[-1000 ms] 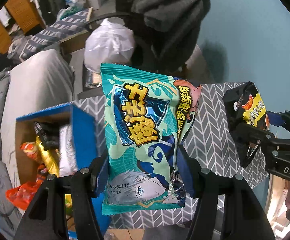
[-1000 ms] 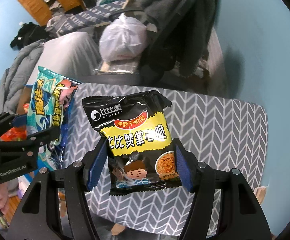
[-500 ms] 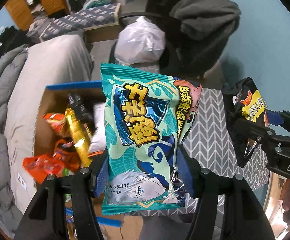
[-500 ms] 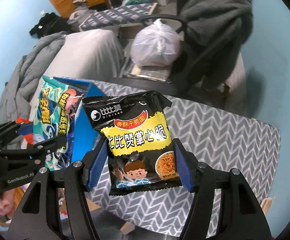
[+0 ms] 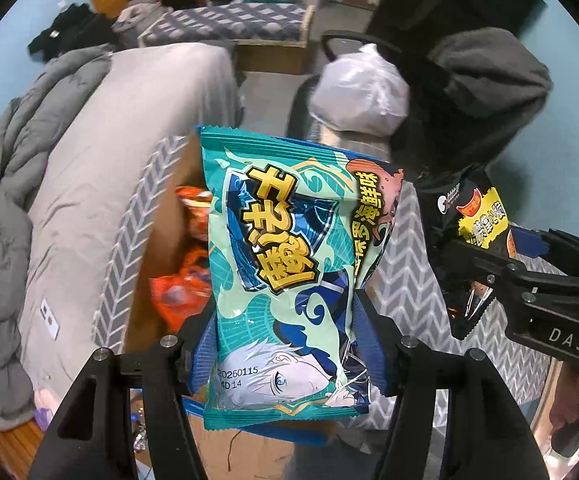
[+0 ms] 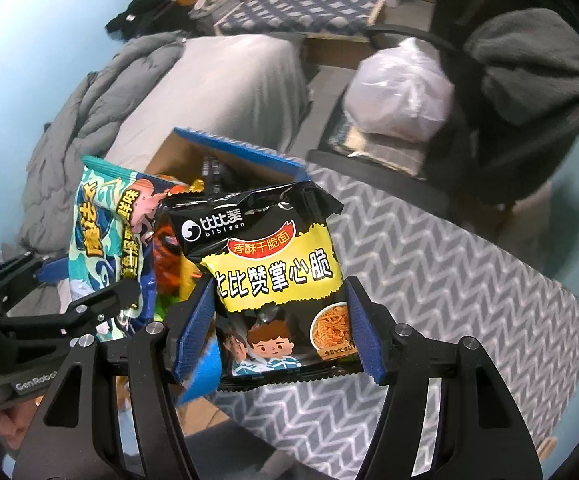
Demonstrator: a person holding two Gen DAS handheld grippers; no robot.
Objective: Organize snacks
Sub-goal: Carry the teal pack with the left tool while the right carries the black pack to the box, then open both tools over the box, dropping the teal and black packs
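Gripping a teal snack bag [image 5: 285, 280], left tongs [image 5: 285, 354] clamp its lower half; right tongs [image 6: 279, 338] clamp a black noodle-snack bag [image 6: 265, 276]. Both bags hang over the cardboard box [image 6: 177, 156] beside the chevron-covered surface [image 6: 449, 280].

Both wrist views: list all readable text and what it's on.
"魔法士", "20260115", "4D 14": teal snack bag, in the left claw.
"bibizan", "香酥干脆面", "比比赞掌心脆": black noodle snack bag, in the right claw.
"DAS": right claw body, seen in the left wrist view.
"GenRobot", cut off: left claw body, seen in the right wrist view.
Teal bag's side column, black bag's bowl caption: too blurred.
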